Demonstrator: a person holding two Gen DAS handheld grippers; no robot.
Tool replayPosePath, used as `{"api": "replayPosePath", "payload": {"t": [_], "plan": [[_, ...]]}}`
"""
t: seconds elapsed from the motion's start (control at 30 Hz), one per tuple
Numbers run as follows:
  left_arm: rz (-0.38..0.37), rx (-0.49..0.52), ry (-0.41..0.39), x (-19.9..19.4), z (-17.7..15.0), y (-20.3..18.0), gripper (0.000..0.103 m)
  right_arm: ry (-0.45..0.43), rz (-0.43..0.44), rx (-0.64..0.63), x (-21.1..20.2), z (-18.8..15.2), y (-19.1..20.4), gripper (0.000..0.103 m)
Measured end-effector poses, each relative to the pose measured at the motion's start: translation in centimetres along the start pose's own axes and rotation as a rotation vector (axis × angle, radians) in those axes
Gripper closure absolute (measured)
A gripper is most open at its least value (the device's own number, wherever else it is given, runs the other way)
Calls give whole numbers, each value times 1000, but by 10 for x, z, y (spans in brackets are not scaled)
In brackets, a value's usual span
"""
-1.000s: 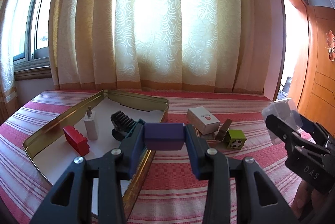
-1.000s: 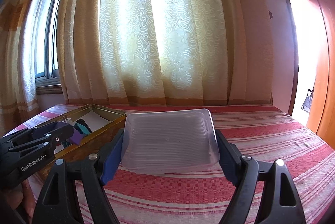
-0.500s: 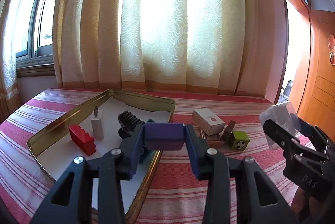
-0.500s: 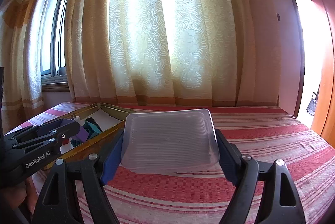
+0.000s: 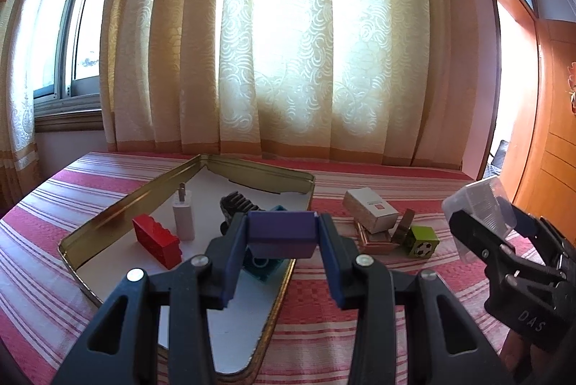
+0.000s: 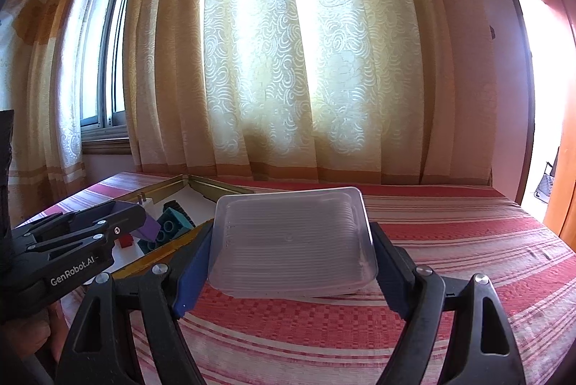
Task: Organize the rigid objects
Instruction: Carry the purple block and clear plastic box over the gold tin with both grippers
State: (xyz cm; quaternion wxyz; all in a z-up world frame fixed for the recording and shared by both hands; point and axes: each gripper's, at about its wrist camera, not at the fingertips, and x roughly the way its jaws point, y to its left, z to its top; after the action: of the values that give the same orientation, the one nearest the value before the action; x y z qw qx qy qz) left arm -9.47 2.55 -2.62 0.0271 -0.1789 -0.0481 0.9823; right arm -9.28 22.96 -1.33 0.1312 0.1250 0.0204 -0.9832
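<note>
**Purple block and clear box both held above the striped counter**

I have a purple block (image 5: 280, 234) pinched between the blue pads of my left hand-held gripper (image 5: 282, 243). It is a smooth rectangular piece, darker on its near face, and it fills the gap between the fingers, which stand partly closed against its two ends. It hangs level above the near right part of the gold tin tray (image 5: 108, 216), right over a teal brick (image 5: 264, 264) lying inside.

In my right hand-held gripper (image 6: 291, 259) sits a clear plastic box (image 6: 293, 241), ribbed and frosted, with rounded corners. The fingers are spread wide and press on its left and right sides; its far edge tilts up a little. It is carried above the counter (image 6: 450, 234), to the right of the tray and clear of it.

Both grippers point toward the curtain (image 5: 306, 43), side by side, the right one near the right edge of the left wrist view.

Inside the tray, on its white floor, a red brick (image 5: 156, 241) lies near the left wall, a white charger plug (image 5: 183, 214) stands upright just beside it, and a black ribbed piece (image 5: 237, 203) sits farther back, next to the teal brick.

On the red-striped cloth to the right of the tray are a white carton (image 5: 370, 210) resting on a copper-coloured box (image 5: 372, 237), and a green cube with a football print (image 5: 421, 241).
</note>
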Motion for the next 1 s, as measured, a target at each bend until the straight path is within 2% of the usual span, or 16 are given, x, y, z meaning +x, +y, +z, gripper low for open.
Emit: {"api": "replayPosePath", "payload": {"t": [1.0], "plan": [[11, -43, 16, -5, 2, 31, 64, 12, 64, -25, 9, 1, 29, 21]]}}
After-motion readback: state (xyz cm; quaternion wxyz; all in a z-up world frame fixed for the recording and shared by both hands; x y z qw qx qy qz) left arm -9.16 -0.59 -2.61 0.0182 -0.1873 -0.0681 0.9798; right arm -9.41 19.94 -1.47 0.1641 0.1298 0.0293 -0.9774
